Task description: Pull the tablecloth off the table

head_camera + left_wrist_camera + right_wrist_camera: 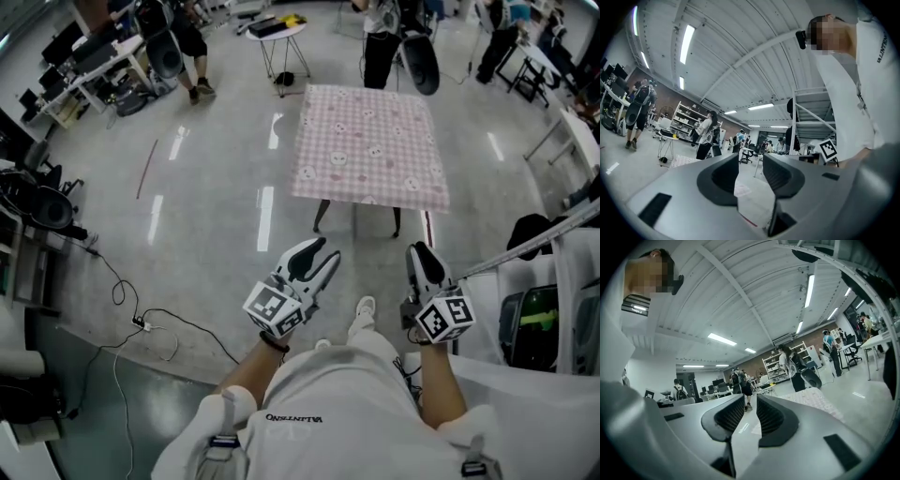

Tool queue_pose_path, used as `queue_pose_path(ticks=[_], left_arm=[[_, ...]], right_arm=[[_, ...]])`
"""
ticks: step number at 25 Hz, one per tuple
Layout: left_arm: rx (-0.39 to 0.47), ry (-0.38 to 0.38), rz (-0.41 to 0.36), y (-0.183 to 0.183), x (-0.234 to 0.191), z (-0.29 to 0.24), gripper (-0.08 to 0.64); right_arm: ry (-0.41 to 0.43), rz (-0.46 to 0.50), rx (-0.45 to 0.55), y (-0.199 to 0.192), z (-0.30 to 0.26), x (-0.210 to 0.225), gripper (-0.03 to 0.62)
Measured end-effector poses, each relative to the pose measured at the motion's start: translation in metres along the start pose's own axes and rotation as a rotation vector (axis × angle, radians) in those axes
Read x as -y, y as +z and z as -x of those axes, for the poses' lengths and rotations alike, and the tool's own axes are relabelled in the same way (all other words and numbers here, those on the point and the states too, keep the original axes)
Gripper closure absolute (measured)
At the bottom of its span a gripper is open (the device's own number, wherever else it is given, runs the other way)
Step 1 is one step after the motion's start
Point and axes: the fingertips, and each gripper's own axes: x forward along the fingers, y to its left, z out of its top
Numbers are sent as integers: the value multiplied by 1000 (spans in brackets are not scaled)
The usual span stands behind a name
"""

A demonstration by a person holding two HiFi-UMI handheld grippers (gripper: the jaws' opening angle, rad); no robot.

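While left gripper (323, 251) and right gripper (422, 251) hold empty fingers (717, 180) apart, floor (281, 225) separates them from the tablecloth (368, 141).

Both forearms reach forward from the chest, side by side. The left gripper (325, 250) holds its jaws apart on nothing; the right gripper (420, 251), beside it, shows a narrower gap, likewise empty.

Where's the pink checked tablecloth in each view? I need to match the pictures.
Head view: tablecloth, upper centre.
Left gripper view: tablecloth, a pale sliver low, left of the jaws.
Right gripper view: tablecloth, just right of the jaws.
Shared landmark: the standing person in a white top, near it in all three.
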Motion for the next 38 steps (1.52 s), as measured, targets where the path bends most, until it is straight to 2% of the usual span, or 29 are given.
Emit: queue_pose_path(ticks=[17, 29, 33, 38], left_arm=[[-56, 17, 56, -32, -42, -136, 414], [-97, 71, 94, -49, -65, -217, 416], [-116, 65, 107, -64, -71, -227, 414], [-106, 64, 164, -76, -85, -231, 414]], right_arm=[[31, -67, -94, -5, -86, 117, 497], [70, -125, -100, 14, -134, 194, 499], [57, -161, -108, 3, -144, 210, 499], [56, -206, -137, -18, -157, 216, 499]])
